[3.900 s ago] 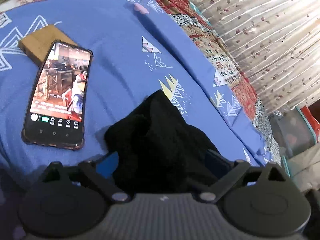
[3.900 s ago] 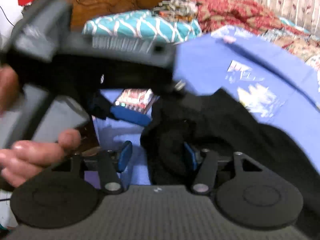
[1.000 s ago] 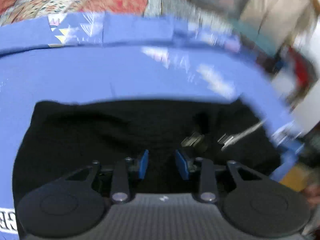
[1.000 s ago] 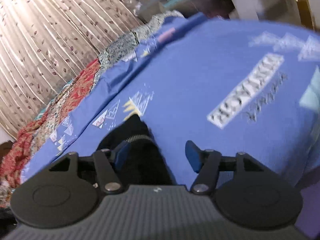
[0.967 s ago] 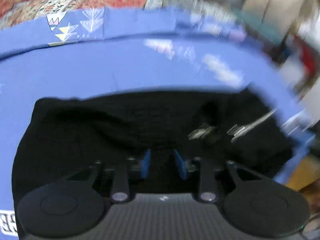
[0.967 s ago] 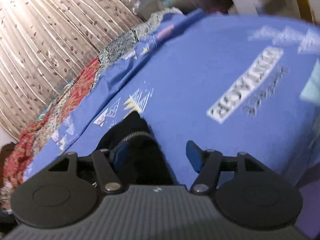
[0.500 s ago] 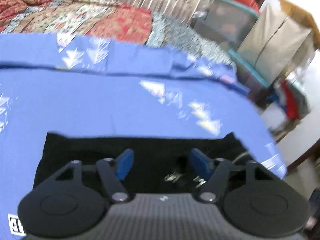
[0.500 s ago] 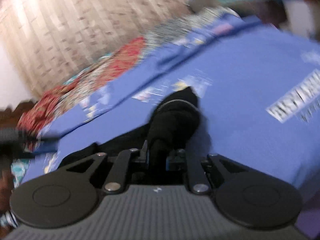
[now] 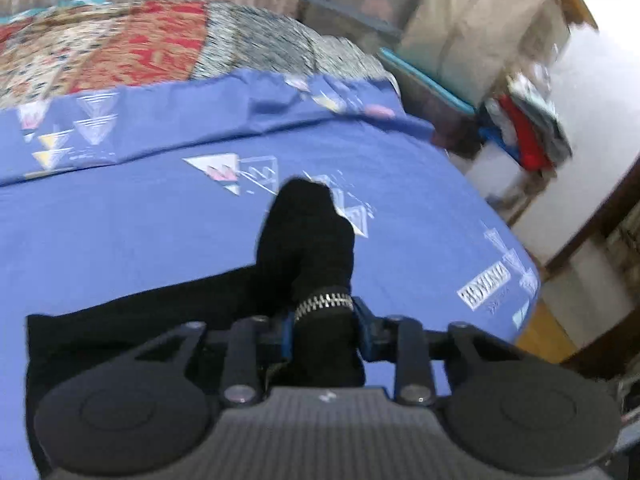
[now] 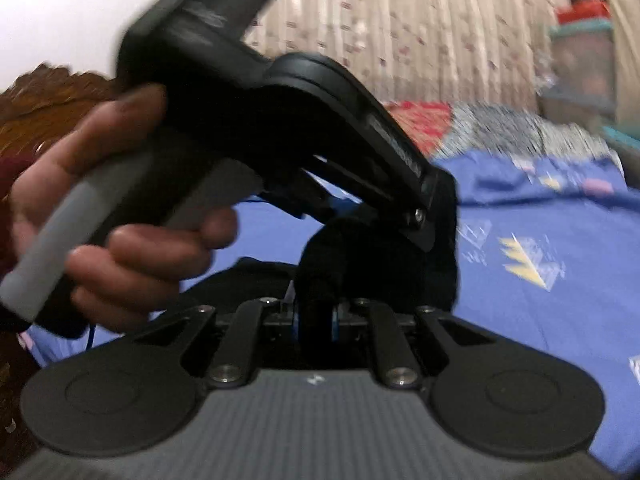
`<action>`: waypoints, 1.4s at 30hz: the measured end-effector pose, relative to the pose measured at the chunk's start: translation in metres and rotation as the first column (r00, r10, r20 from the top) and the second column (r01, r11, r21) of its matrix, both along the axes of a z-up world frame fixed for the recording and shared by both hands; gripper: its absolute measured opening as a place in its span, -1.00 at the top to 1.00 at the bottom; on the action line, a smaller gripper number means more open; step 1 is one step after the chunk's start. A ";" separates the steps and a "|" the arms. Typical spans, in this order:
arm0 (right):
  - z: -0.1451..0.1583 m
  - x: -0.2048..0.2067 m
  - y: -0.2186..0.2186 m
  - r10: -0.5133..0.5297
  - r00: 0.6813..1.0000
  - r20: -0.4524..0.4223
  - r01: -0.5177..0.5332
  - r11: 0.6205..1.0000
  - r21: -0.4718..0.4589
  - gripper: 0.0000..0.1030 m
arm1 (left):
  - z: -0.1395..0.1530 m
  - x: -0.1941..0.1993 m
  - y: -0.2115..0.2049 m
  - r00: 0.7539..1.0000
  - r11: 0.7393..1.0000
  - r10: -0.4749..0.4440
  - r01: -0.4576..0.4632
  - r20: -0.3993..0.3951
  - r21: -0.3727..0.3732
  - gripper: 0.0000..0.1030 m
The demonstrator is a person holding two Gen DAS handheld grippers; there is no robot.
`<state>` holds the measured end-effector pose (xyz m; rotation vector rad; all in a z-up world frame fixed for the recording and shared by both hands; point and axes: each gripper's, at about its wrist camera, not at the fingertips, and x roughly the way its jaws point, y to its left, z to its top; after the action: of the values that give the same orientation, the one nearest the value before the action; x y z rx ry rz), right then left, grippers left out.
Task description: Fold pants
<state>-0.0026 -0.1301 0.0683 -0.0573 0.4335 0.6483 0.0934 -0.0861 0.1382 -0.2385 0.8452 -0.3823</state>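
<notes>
The black pants (image 9: pixel 304 232) lie on the blue printed bedsheet (image 9: pixel 140 208). A bunched part with a metal zipper (image 9: pixel 324 300) stands up between the blue pads of my left gripper (image 9: pixel 325 320). Its jaws are closing and the pads press on that fabric. In the right wrist view my right gripper (image 10: pixel 316 320) is shut on a thick roll of the same pants (image 10: pixel 360 256). Just beyond it a hand (image 10: pixel 120 208) holds the other gripper's dark body (image 10: pixel 312 112), whose tip is buried in the black cloth.
A red patterned quilt (image 9: pixel 140 48) lies along the bed's far side. Storage boxes (image 9: pixel 400 12) and a pile of clothes (image 9: pixel 528 128) stand past the bed's right edge, above wooden floor (image 9: pixel 548 332). A curtain (image 10: pixel 400 20) and carved headboard (image 10: pixel 52 88) lie behind.
My left jaws opened, then closed on the zipper part and lifted it. My right gripper shut on a roll of fabric and swung toward the left gripper, which now fills its view.
</notes>
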 end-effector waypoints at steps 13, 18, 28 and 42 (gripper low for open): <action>-0.022 -0.002 0.081 0.296 0.950 -0.099 -0.300 0.954 -0.024 0.52 | -0.048 -0.051 0.167 0.940 0.938 0.321 -0.332 -0.116 -0.094 0.55; -0.026 -0.008 0.067 0.348 0.927 -0.138 -0.355 0.934 -0.036 0.47 | -0.100 -0.048 0.189 0.908 0.917 0.371 -0.391 -0.193 -0.077 0.55; -0.056 0.020 -0.005 0.098 0.961 -0.260 -0.106 0.994 -0.020 0.32 | -0.102 -0.057 0.188 0.906 0.909 0.385 -0.405 -0.177 -0.096 0.28; -0.047 0.043 -0.056 0.027 0.965 -0.261 0.026 0.980 0.199 -0.70 | -0.088 -0.088 0.199 0.896 0.903 0.410 -0.426 -0.172 -0.063 -1.00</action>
<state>0.0409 -0.1864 0.0213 0.2229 0.6211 0.7002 0.0050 0.1125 0.0504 -0.5390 0.9012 0.0013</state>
